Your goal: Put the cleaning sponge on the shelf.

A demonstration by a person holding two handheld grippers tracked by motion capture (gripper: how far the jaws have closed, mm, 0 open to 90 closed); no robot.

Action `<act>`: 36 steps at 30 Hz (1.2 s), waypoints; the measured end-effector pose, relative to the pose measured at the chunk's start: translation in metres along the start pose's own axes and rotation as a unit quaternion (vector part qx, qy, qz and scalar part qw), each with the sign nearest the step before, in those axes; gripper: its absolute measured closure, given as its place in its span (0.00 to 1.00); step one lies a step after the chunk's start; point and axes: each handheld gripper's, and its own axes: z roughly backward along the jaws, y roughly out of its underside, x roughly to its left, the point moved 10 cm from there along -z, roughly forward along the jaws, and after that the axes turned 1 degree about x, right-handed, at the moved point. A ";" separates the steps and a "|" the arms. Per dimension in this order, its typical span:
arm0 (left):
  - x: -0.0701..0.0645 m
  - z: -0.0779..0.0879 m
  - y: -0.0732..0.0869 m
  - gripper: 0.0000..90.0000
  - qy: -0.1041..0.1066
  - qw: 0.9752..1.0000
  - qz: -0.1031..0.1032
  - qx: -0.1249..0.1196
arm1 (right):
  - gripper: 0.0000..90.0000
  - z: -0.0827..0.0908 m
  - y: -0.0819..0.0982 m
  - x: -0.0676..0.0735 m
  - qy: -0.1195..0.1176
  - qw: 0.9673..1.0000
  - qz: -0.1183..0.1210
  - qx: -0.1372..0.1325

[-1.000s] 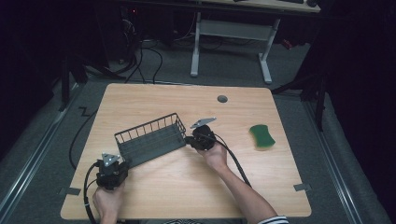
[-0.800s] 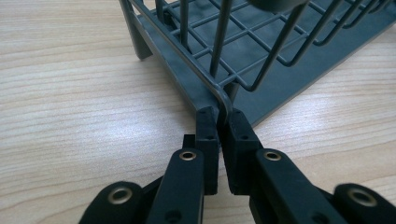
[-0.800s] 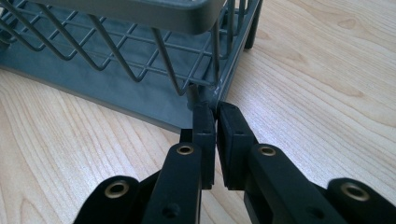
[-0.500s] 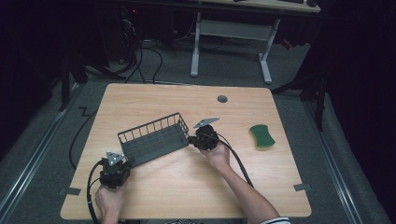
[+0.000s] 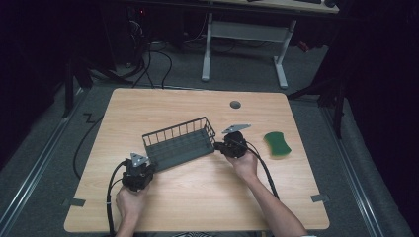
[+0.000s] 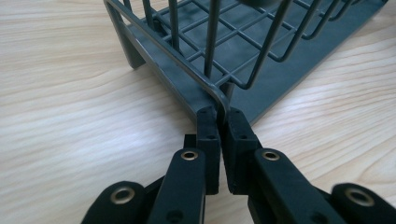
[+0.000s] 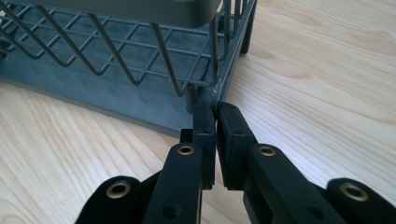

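A dark grey wire rack [image 5: 179, 143] with an open grid bottom lies slantwise on the wooden table [image 5: 148, 106]. My left gripper [image 5: 146, 167] is shut on the wire at the rack's near left corner; in the left gripper view the wire rim [image 6: 223, 100] is pinched between the left gripper [image 6: 223, 114]. My right gripper [image 5: 217, 146] is shut on the rack's right end; in the right gripper view the right gripper [image 7: 215, 108] clamps the corner wire [image 7: 214, 95]. A hand holds each gripper from the near edge.
A green sponge [image 5: 276, 143] lies on the table to the right of the right gripper. A round cable hole [image 5: 235, 104] sits near the far edge. Beyond the table are desk legs [image 5: 207, 49] and cables on the floor.
Both hands and the rack have shifted to the right and slightly toward the near edge. The rack keeps about the same slant. Both grippers stay closed on it.
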 end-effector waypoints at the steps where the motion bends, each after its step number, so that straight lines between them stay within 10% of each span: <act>1: -0.004 -0.003 -0.002 0.96 0.003 1.000 -0.004 0.001 | 0.97 0.002 0.002 -0.004 0.002 1.000 -0.005 -0.001; 19: -0.055 -0.039 -0.042 0.96 0.056 0.998 -0.033 0.008 | 0.97 0.042 0.024 -0.064 0.053 0.997 -0.054 -0.011; 36: -0.072 -0.071 -0.076 0.96 0.072 0.997 -0.038 0.015 | 0.97 0.066 0.040 -0.094 0.085 0.993 -0.078 -0.023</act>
